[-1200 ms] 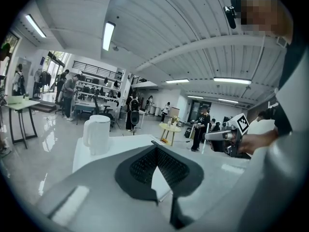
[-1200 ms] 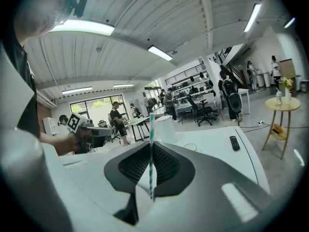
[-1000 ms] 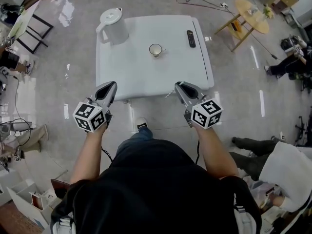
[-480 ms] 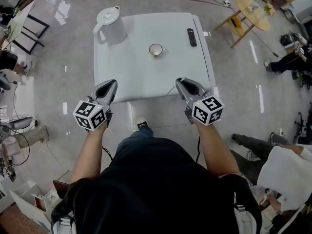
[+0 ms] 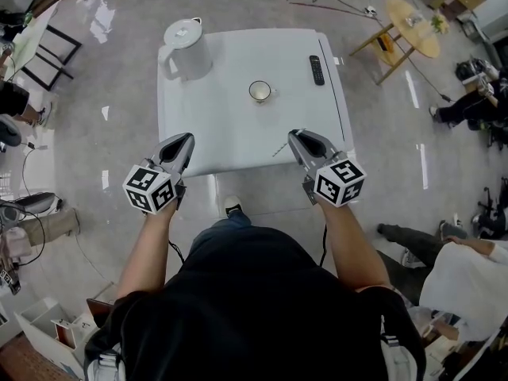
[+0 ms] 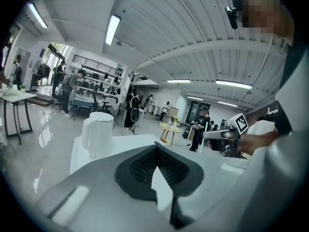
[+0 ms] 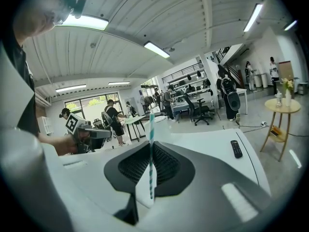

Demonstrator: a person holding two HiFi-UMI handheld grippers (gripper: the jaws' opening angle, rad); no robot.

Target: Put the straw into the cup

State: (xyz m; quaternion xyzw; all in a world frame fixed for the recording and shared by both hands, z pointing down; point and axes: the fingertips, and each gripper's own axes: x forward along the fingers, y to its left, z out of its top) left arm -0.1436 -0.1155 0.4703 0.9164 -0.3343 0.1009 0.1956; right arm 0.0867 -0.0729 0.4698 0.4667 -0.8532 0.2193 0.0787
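On table (image 5: 230, 137), kettle (image 5: 185, 48) far left, cup (image 5: 259, 91) centre, remote (image 5: 317, 70) far right, straw (image 5: 279, 148) over near right edge

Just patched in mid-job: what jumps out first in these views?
The teal-striped straw is pinched in the shut right gripper, held over the near edge of the white table. The cup sits open mid-table, with a white kettle at the far left corner. The left gripper is shut and empty.

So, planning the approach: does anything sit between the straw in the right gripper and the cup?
Nothing visible does. Only table lies between the straw and the cup; the kettle and remote control sit off to either side.
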